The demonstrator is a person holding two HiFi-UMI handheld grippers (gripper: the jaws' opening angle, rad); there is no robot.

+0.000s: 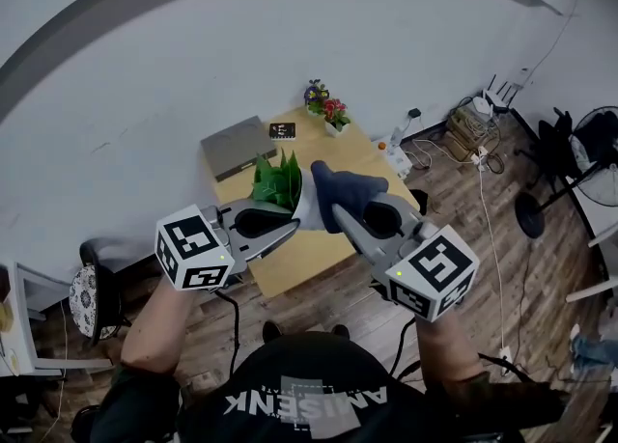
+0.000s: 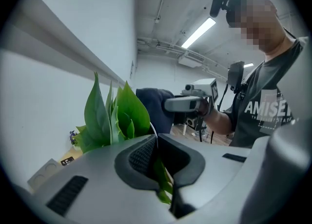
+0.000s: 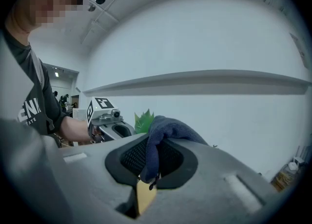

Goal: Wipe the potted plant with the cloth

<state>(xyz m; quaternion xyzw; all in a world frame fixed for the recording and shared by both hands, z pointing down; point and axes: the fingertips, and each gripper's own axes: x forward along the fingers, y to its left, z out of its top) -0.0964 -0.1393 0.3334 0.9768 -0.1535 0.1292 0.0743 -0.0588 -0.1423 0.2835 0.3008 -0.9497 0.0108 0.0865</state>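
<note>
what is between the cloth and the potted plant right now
Nothing visible. The right gripper holds the cloth right beside the potted plant, which the left gripper clamps. Whether cloth and leaves already touch, I can't tell.

Tally of what is seen, kind by kind

Two grippers are counted, the left gripper (image 1: 293,229) and the right gripper (image 1: 338,216), with one marker cube (image 1: 193,250) on each, making two cubes. One potted plant (image 1: 278,180) and one dark blue cloth (image 1: 350,190) are counted. One wooden table (image 1: 301,260) is seen, and on it are counted one flat grey box (image 1: 237,147), one small dark card (image 1: 282,129) and one small pot of flowers (image 1: 329,111). One standing fan (image 1: 601,156) is counted on the floor.
</note>
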